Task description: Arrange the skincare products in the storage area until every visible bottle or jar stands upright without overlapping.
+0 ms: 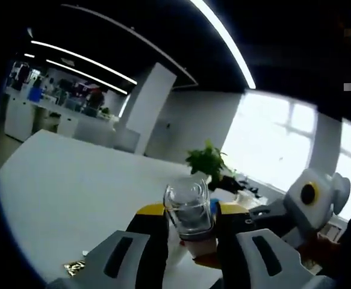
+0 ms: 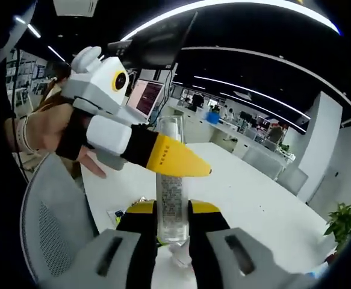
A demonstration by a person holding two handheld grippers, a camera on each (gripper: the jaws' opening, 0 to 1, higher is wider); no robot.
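Note:
A clear, tall bottle [image 2: 171, 198] with a label of small print and a clear cap stands between the black-and-yellow fingers of my right gripper [image 2: 172, 209], which is shut on its lower part. In the left gripper view I see the same bottle [image 1: 190, 211] from its capped end, and my left gripper [image 1: 192, 212] is closed on it. The left gripper [image 2: 175, 158], held by a hand, comes in from the left and its yellow finger crosses the bottle's middle. The right gripper [image 1: 262, 215] reaches the bottle from the right. Both hold it above the table.
A large white table [image 1: 73, 186] stretches below. A green plant [image 1: 208, 159] stands at its far side. A grey mesh chair [image 2: 55, 223] is at the lower left, with small packets [image 2: 124, 212] on the table beside it. A gold wrapper [image 1: 73, 267] lies near the table's edge.

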